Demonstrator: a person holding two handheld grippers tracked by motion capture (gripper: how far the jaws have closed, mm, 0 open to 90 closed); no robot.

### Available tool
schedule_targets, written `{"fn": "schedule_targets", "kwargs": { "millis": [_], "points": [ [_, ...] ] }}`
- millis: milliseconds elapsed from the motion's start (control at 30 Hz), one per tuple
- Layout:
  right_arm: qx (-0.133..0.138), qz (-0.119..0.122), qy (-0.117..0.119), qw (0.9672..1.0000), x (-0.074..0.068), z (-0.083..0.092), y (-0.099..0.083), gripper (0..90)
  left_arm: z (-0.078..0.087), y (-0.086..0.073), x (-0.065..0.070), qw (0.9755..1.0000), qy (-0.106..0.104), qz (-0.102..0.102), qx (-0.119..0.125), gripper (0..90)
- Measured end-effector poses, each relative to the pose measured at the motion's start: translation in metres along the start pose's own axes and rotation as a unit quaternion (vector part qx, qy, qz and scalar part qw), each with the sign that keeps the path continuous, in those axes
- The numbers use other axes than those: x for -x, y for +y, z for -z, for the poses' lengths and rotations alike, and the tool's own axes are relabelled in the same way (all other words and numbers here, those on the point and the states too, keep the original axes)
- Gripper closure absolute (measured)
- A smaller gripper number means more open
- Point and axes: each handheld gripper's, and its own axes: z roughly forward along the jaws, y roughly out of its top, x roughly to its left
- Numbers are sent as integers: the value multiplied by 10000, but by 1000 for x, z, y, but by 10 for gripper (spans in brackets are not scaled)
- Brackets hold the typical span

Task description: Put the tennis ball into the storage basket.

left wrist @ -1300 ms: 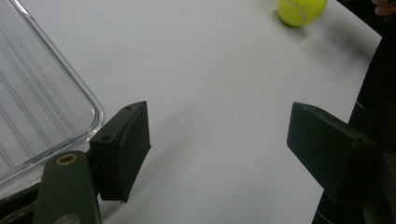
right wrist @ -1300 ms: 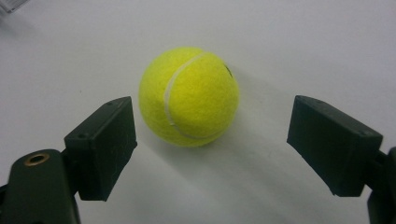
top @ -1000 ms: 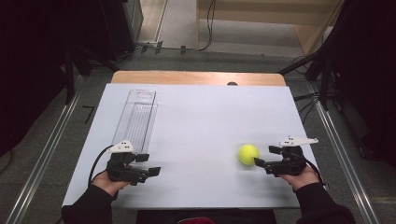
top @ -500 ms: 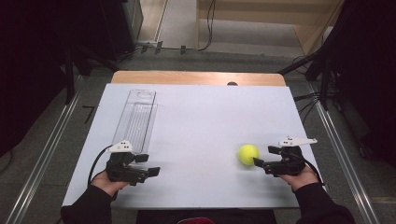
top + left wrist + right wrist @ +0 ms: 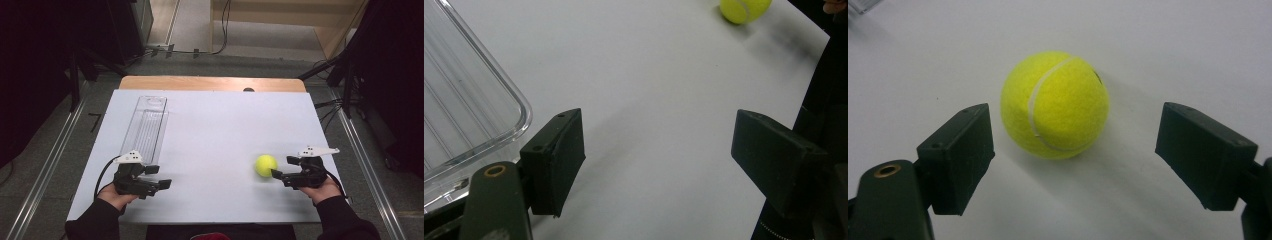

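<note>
- The tennis ball [image 5: 266, 165] rests on the white table [image 5: 220, 125], well apart from the clear tray [image 5: 146, 125] and on the side of the table away from it; it sits where it sat a second ago
- The right gripper [image 5: 278, 174] has crept a little closer to the ball since the earlier pictures; its jaw tips now look just beside the ball, on the side away from the tray
- In the right gripper view the ball [image 5: 1055, 105] lies centred just ahead of the two jaws, which stand wide apart and released, touching nothing
- The left gripper [image 5: 162, 183] has not moved; it hovers just off the near end of the tray, jaws spread and empty
- In the left gripper view the tray's rounded corner [image 5: 479, 100] lies beside one jaw, with the ball [image 5: 745, 8] far off beyond
- Judgement: the small advance reads as the last of the approach for a grasp; the ball is lined up but not yet between the pads, so a bit more reach is needed before closing
- A round ball may roll if one jaw nudges it first
</note>
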Motion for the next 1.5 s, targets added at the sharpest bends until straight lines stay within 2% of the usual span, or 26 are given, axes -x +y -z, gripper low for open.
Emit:
{"fn": "schedule_targets", "kwargs": {
  "millis": [400, 600, 767, 933, 1267, 1500],
  "points": [
    [121, 11, -67, 9999, 4, 1, 11, 136, 0, 0, 0, 10000, -20, -3, -5, 222],
    [211, 96, -103, 9997, 4, -1, 21, 136, 0, 0, 0, 10000, -15, 0, -11, 222],
    [188, 52, -18, 9998, 5, -3, 27, 137, 0, 0, 0, 10000, -9, 9, -17, 222],
    [131, 52, -60, 9999, 6, -7, 33, 137, 0, 0, 0, 10000, -17, 16, -21, 222],
    [155, 228, -17, 9996, -1, -17, 52, 137, 0, 0, -1, 10000, -22, 23, -27, 222],
    [174, 301, -11, 9994, -4, -20, 58, 137, 0, 0, -1, 10000, -25, 14, -19, 222]
  ]
}}
